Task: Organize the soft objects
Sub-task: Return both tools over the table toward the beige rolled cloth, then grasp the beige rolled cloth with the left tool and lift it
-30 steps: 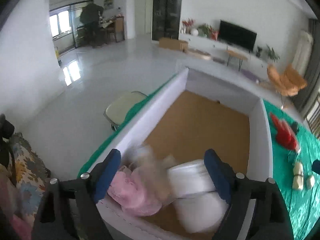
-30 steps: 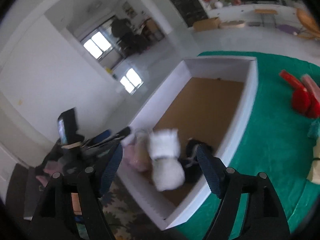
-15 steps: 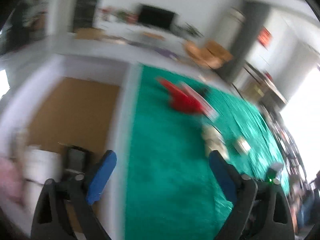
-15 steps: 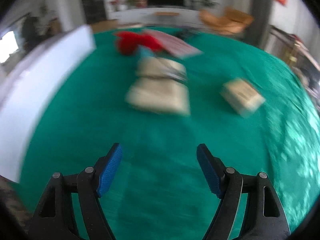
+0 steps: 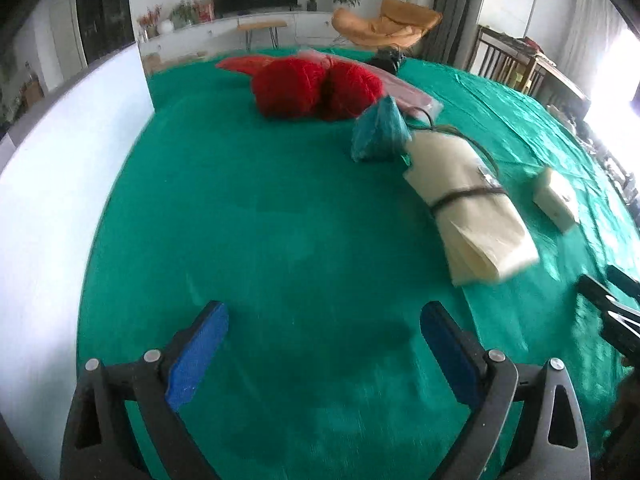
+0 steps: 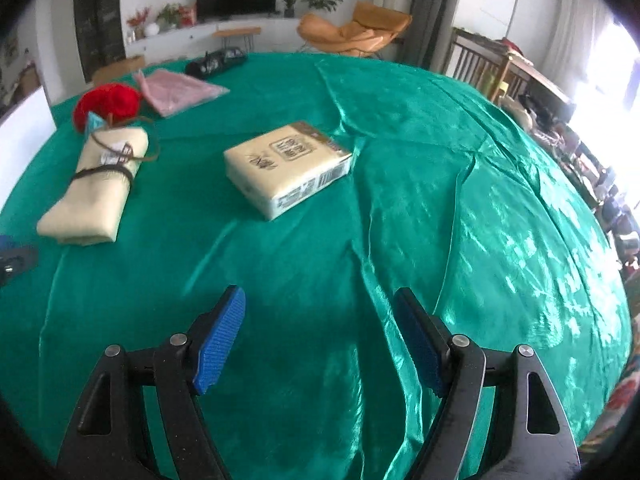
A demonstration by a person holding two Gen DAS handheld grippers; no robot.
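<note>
Soft, light tissue pack [image 6: 287, 168] lies far ahead; right gripper [image 6: 319, 340] jaws spread, empty: pinch its long sides.

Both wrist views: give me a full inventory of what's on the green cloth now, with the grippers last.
green cloth: one, covers the table
red yarn balls: two, red, far side, touching
pink flat packet: one, behind the yarn
teal pouch: one, between yarn and cream bundle
cream folded bundle: one, tied with dark cord
tissue pack: one, cream, mid-cloth
black object: one, far edge, unclear
white box wall: one, left edge
left gripper: blue fingers open, empty
right gripper: blue fingers open, empty
</note>
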